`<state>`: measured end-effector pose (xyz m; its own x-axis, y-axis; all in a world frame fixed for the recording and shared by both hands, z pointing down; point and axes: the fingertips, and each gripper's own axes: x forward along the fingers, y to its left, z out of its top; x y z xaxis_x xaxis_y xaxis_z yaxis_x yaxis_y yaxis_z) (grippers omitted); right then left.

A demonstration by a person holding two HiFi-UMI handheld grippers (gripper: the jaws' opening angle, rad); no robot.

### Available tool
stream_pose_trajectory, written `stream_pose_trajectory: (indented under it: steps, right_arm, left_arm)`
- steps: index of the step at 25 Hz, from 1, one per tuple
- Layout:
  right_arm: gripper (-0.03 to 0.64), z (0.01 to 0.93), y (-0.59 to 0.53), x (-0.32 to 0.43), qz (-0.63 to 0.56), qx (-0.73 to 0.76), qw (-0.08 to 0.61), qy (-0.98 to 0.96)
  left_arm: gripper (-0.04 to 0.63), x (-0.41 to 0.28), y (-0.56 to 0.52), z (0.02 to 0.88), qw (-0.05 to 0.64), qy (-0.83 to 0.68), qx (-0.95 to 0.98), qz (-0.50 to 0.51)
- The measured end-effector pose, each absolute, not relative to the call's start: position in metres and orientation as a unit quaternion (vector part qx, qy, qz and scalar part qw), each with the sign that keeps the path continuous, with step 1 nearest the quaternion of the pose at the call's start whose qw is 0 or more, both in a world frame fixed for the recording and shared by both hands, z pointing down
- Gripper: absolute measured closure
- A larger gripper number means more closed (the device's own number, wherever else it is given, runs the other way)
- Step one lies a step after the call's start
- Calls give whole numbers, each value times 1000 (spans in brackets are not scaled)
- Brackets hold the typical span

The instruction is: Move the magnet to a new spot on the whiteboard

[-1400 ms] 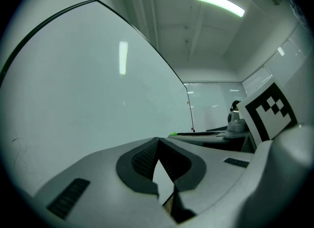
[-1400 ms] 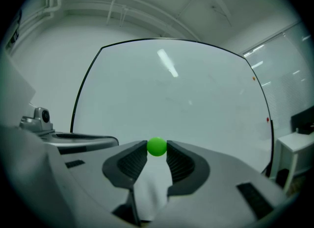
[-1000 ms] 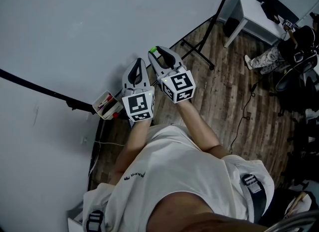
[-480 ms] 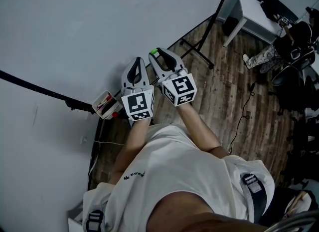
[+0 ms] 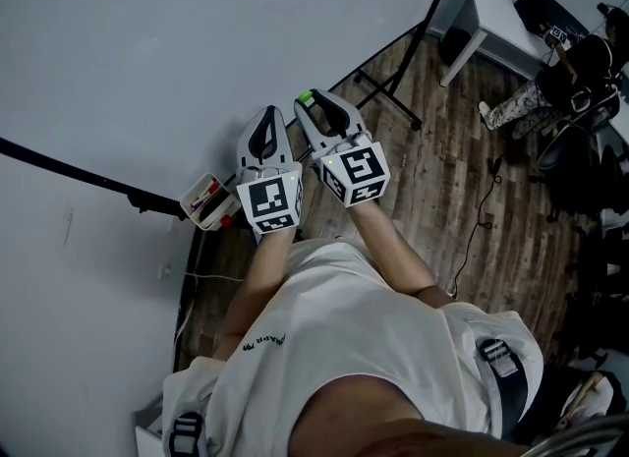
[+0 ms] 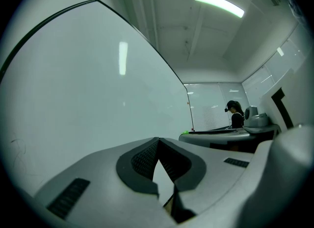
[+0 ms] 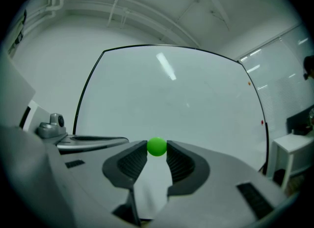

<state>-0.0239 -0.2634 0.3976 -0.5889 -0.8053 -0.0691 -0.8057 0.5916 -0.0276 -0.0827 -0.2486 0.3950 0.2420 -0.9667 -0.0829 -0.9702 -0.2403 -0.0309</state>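
Note:
A small round green magnet point(image 7: 157, 146) sits between the tips of my right gripper point(image 7: 157, 148), and both pads press on its sides. In the head view the magnet point(image 5: 306, 98) shows at the tip of the right gripper point(image 5: 307, 101), close to the lower part of the whiteboard point(image 5: 147, 52). I cannot tell whether it touches the board. The left gripper point(image 5: 267, 113) is level beside the right one. Its jaws meet at the tips point(image 6: 158, 139) with nothing between them. The board point(image 7: 171, 99) fills the view ahead.
A marker tray point(image 5: 204, 201) with markers hangs at the board's lower edge, left of the grippers. The board's black stand legs point(image 5: 388, 101) spread over the wooden floor. A white table point(image 5: 501, 23), a seated person point(image 5: 550, 101) and a floor cable point(image 5: 482, 219) lie to the right.

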Motion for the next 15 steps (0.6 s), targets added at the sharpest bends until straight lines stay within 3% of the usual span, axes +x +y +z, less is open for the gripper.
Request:
stream_pose_trajectory:
  steps: [15]
  right_arm:
    - [486,393,-259,-21,4,-457,42,888]
  left_arm:
    - [592,-82,-242,387,49,615,-787,21]
